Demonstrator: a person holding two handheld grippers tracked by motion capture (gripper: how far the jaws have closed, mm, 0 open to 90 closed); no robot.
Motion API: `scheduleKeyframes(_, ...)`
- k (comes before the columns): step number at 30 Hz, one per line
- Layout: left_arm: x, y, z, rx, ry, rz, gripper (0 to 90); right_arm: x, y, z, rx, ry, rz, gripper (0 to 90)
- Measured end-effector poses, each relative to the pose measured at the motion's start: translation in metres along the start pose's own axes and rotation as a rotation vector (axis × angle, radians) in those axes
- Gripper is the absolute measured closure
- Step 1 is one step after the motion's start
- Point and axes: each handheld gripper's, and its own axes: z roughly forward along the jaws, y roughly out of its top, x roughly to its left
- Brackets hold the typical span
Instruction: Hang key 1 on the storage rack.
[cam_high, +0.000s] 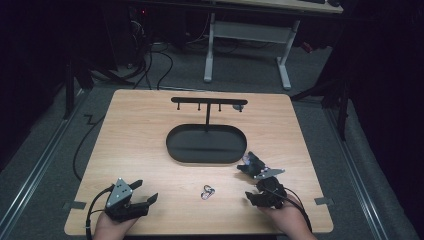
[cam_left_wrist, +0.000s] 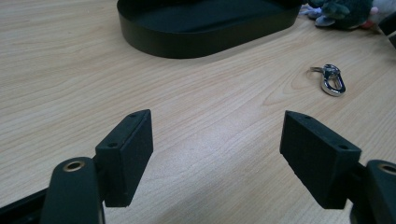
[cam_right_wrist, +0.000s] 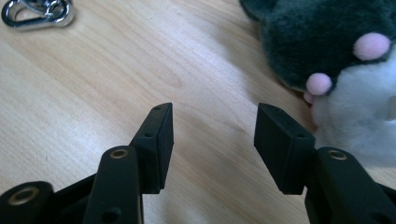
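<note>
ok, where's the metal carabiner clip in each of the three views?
High view: carabiner clip lies on the table near the front edge, between the two hands.
Left gripper view: right of centre, on bare wood.
Right gripper view: top-left corner, partly cropped.
Shared landmark: the grey plush toy, beside the clip.

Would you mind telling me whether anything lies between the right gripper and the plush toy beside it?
Nothing visible does. The right gripper has open jaws with bare table between them, and the plush toy lies just past its far jaw. The metal clip lies off to the other side.
</note>
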Motion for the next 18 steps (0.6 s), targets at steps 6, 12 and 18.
scheduleKeyframes(6,-0.0016,-0.0006,-0.0011,0.004,-0.008,-0.002,26.4,0.0042,0.0015,-0.002,0.046,-0.011,-0.06,45.5)
scheduleKeyframes(12,-0.0057,-0.001,0.0016,0.018,-0.022,0.021,26.4,0.0018,0.0045,-0.0058,0.102,-0.017,-0.099,47.5)
scheduleKeyframes(18,-0.0061,-0.0014,0.0024,0.022,-0.028,0.022,26.4,0.0011,0.007,-0.003,0.178,0.007,-0.111,44.6)
